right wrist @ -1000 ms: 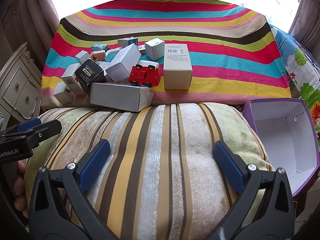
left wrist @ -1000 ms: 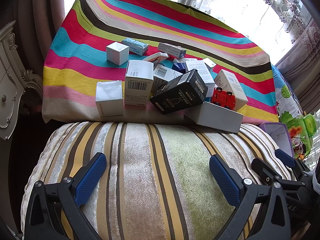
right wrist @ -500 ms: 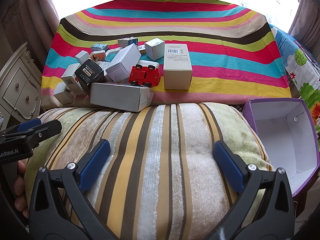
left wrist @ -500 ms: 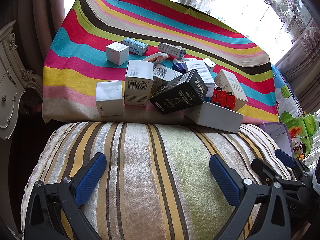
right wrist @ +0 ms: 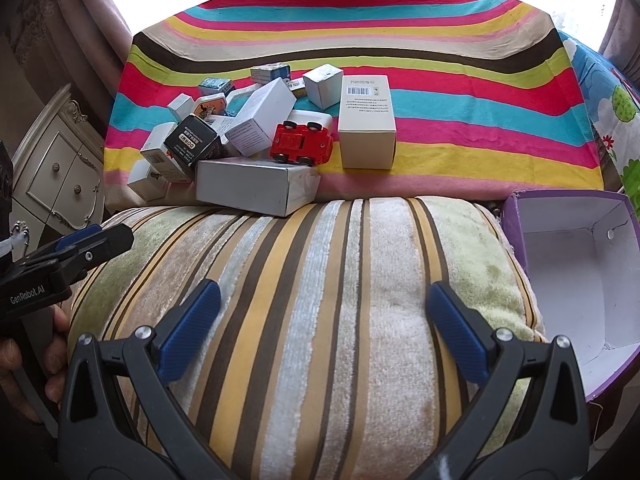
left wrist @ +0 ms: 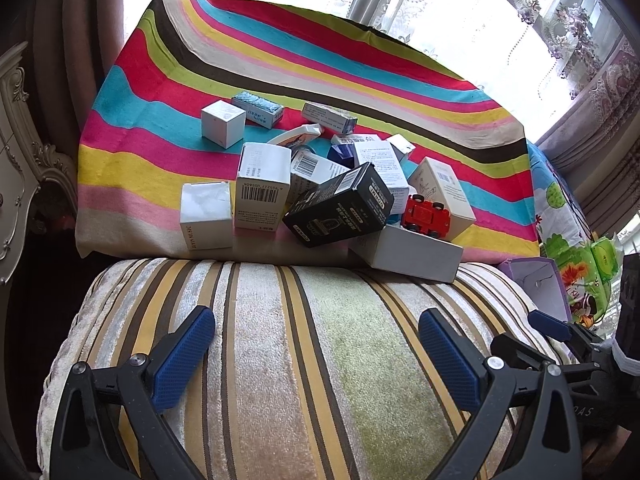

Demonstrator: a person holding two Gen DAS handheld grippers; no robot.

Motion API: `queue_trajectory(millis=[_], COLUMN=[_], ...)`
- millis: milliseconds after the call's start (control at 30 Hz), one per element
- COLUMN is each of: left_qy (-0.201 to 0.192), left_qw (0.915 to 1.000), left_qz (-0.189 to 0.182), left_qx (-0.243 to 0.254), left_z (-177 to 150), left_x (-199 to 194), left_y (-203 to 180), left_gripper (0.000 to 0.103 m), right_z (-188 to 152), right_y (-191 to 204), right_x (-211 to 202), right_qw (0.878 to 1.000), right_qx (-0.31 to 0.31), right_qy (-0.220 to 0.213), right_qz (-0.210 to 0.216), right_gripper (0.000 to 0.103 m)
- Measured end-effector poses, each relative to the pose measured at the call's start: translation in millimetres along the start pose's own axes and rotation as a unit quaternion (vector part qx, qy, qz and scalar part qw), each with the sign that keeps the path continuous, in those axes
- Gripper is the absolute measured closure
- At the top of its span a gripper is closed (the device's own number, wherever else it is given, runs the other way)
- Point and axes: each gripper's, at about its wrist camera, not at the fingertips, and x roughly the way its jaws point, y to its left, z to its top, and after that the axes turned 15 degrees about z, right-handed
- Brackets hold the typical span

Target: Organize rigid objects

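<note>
My left gripper [left wrist: 316,356]: spread wide, holding nothing, hovering over the striped cushion [left wrist: 280,360].
My right gripper [right wrist: 324,328]: also spread wide and empty, over the same cushion; my left tool shows at 9 o'clock in its view.
Pile of boxes [right wrist: 240,132]: at 12 o'clock from my left tool, 11 o'clock from my right, heaped on the striped cloth [right wrist: 460,92] just beyond the cushion.
Long grey box [right wrist: 256,186]: nearest item, its front edge overlapping the cushion; I judge it light, stiff cardboard that would dent if squeezed hard, so I would take it across its short sides.
Black box [left wrist: 340,206]: tilted, leaning on its neighbours; lifting it may let others slide.
Red toy car [right wrist: 302,142]: lies on its side, touching the grey box; hard plastic, I guess, small, wheels could roll, so grip the body.
Tall white box [right wrist: 366,120]: stands apart at 12 o'clock from my right tool, easiest to reach.
Purple bin [right wrist: 576,276]: open and empty at 3 o'clock, beside the cushion.
Open room: bare cloth right of the pile; cushion edge drops at 9 o'clock.
</note>
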Motion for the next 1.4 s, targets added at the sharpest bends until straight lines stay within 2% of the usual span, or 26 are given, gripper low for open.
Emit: queue_trajectory(millis=[133,267,333,400,467,533,633,700,767,800,833,867,967,1067,1133,1200,1233,1300,1400], left_qy=[-0.01,-0.021,-0.032,-0.038,-0.045,-0.051,-0.053,-0.049,-0.038,-0.033,-0.033,-0.036,-0.05,-0.05,-0.047,-0.04,-0.037,-0.033,-0.029], left_qw=[0.9999,0.9997,0.9991,0.9978,0.9953,0.9917,0.9859,0.9834,0.9838,0.9842,0.9854,0.9855,0.986,0.9891,0.9918,0.9945,0.9954,0.9966,0.9976], left_qz=[0.005,0.009,0.021,0.037,0.055,0.076,0.101,0.119,0.117,0.114,0.104,0.101,0.094,0.08,0.069,0.055,0.05,0.044,0.041], left_qx=[0.002,0.007,0.018,0.04,0.066,0.091,0.122,0.128,0.131,0.131,0.131,0.131,0.128,0.113,0.097,0.08,0.073,0.061,0.046], left_z=[12.2,26.1,33.2,40.0,46.8,52.8,59.9,62.3,62.8,62.3,61.4,60.3,57.9,57.8,57.3,56.4,56.3,55.4,54.9], left_x=[-1.8,-3.6,-3.5,-1.0,2.9,7.9,18.5,26.5,33.5,35.9,35.3,34.2,26.5,23.7,22.4,21.6,21.7,20.9,20.9], left_y=[-5.9,-12.6,-19.6,-30.0,-41.8,-52.6,-65.4,-67.6,-66.6,-65.4,-64.9,-64.4,-64.3,-59.0,-53.0,-45.2,-42.0,-36.3,-30.0], left_gripper=[0.003,0.006,0.006,0.006,0.006,0.006,0.007,0.02,0.031,0.04,0.041,0.047,0.07,0.077,0.08,0.081,0.081,0.081,0.081], right_z=[6.5,15.2,23.4,32.5,43.3,55.2,70.6,81.4,91.0,96.0,99.8,103.2,109.6,113.7,114.3,113.1,111.9,110.5,111.6], right_y=[1.3,0.7,0.2,-5.0,-16.4,-34.0,-59.6,-67.5,-70.4,-70.1,-69.1,-68.0,-66.5,-68.6,-67.9,-66.2,-65.3,-60.1,-47.0], right_x=[2.5,1.3,0.5,0.3,0.4,7.3,23.3,36.4,47.5,54.8,61.3,68.0,86.4,98.9,104.2,109.1,110.0,109.2,100.5], right_qw=[1.0,0.997,0.995,0.995,0.994,0.985,0.974,0.965,0.961,0.96,0.961,0.962,0.963,0.96,0.958,0.956,0.955,0.956,0.964], right_qx=[-0.002,-0.01,-0.023,-0.018,0.012,0.06,0.141,0.166,0.179,0.179,0.178,0.177,0.176,0.183,0.184,0.181,0.179,0.164,0.121], right_qy=[0.001,-0.003,0.002,0.004,-0.003,0.004,0.013,0.028,0.035,0.044,0.05,0.056,0.069,0.074,0.075,0.08,0.081,0.077,0.062], right_qz=[0.019,0.071,0.094,0.096,0.111,0.159,0.177,0.201,0.21,0.21,0.206,0.201,0.19,0.197,0.205,0.217,0.222,0.232,0.231], right_gripper=[0.0,0.0,0.0,0.0,0.0,0.0,0.0,0.0,0.0,0.0,0.0,0.0,0.002,0.01,0.024,0.042,0.046,0.065,0.077])
